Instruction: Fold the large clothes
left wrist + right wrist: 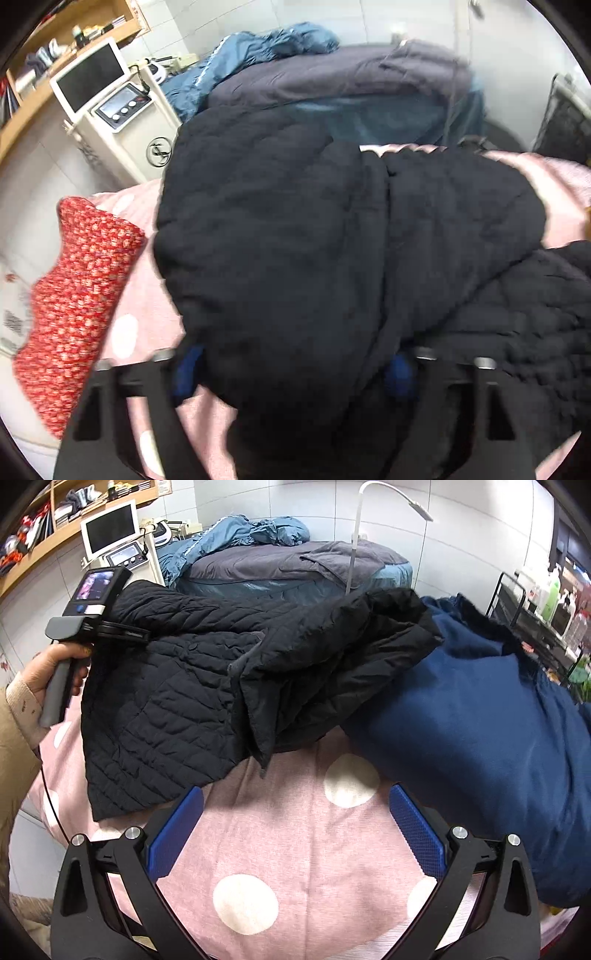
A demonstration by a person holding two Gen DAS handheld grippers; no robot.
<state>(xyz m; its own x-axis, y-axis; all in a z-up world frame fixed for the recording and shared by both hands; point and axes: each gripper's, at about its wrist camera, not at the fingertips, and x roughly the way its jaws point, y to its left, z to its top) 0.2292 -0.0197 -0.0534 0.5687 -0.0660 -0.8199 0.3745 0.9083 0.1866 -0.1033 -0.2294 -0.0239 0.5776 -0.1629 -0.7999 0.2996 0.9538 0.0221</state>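
My right gripper (295,834) is sitting nearest the lens, its two blue pads (415,834) standing wide apart over bare pink bedsheet (295,867), gripping nothing. I am counting four white dots on that sheet in this view. Just beyond the pads one black quilted jacket (177,686) is lying on the bed, one half folded over the other, its hem toward me. One navy blue garment (480,720) is lying beside it to the right, touching its edge. My left hand (61,672) is holding the other tool's grey handle at the jacket's far left side.

In the left wrist view my left gripper (291,365) is sitting with a thick fold of the black jacket between its two pads (186,369); the fabric is hiding most of both pads, so I cannot tell whether they are pressing on it. One red patterned cloth (77,306) is lying at the left edge of the bed. Behind, a second bed is carrying one grey blanket (295,561) and one light blue garment (243,531)
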